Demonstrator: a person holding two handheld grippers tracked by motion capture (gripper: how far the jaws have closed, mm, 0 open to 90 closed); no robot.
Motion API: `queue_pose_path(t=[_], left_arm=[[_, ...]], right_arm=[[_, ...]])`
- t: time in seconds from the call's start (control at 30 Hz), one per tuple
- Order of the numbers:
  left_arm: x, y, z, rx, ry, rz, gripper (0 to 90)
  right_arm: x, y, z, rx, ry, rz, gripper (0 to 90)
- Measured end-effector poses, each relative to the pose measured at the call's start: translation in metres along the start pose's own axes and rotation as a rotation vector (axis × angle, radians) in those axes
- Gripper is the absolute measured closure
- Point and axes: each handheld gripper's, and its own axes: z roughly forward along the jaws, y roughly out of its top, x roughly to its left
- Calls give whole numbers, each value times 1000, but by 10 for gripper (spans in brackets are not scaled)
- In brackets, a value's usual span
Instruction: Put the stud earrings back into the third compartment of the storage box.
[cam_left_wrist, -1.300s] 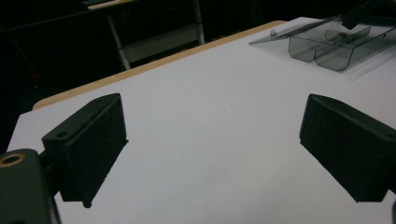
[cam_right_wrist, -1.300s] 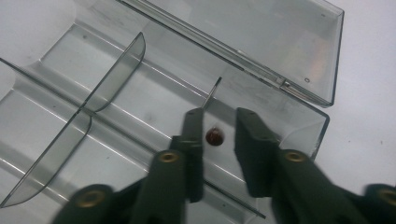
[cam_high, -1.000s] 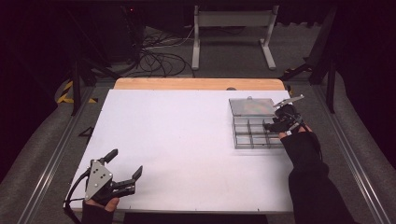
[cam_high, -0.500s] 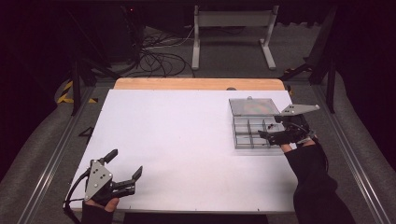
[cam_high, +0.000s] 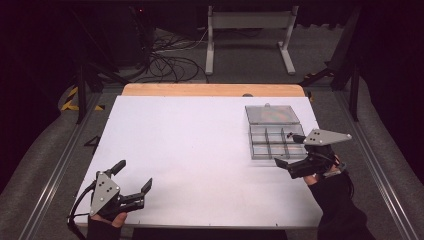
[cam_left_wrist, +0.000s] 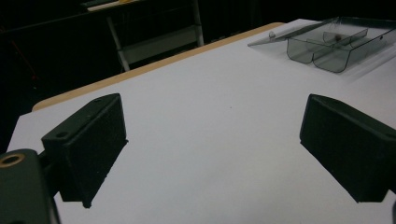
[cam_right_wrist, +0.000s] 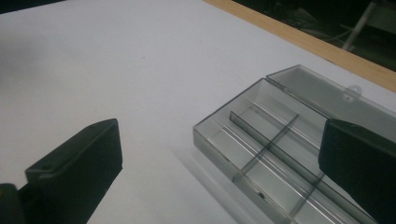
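A clear plastic compartment box lies at the table's right side, its lid folded open flat behind it. My right gripper hovers open at the box's near right corner, with one jaw over the box and the other just off its front edge. In the right gripper view the box and its dividers sit between the open jaws, and a tiny dark speck lies in one compartment. My left gripper rests open near the front left corner with nothing in it. In the left gripper view the box is far off at upper right.
The white table top has a wooden strip along its far edge. Beyond it stand a metal stand and loose cables on the floor. Metal rails run down both sides of the table.
My right gripper has drawn back from over the box toward the near edge and slightly left. The left gripper has stayed put.
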Motion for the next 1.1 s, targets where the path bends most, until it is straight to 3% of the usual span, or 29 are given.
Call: queue_pose_path(t=[0.27, 0.53, 0.87, 1.0, 1.1], left_arm=[[0, 0, -1, -1, -2, -2, 78], [0, 0, -2, 1, 1, -6, 78], [1, 0, -2, 9, -8, -7, 76], [-2, 0, 0, 27, -21, 29, 85], [-2, 0, 1, 41, -32, 29, 85]], right_arm=[[15, -18, -3, -60, 49, -25, 0], [23, -38, 1, -73, 95, -38, 0], [30, -67, 18, -31, 116, -16, 0], [28, -75, 25, -3, 134, -14, 0], [28, -75, 23, -19, 124, -13, 0]])
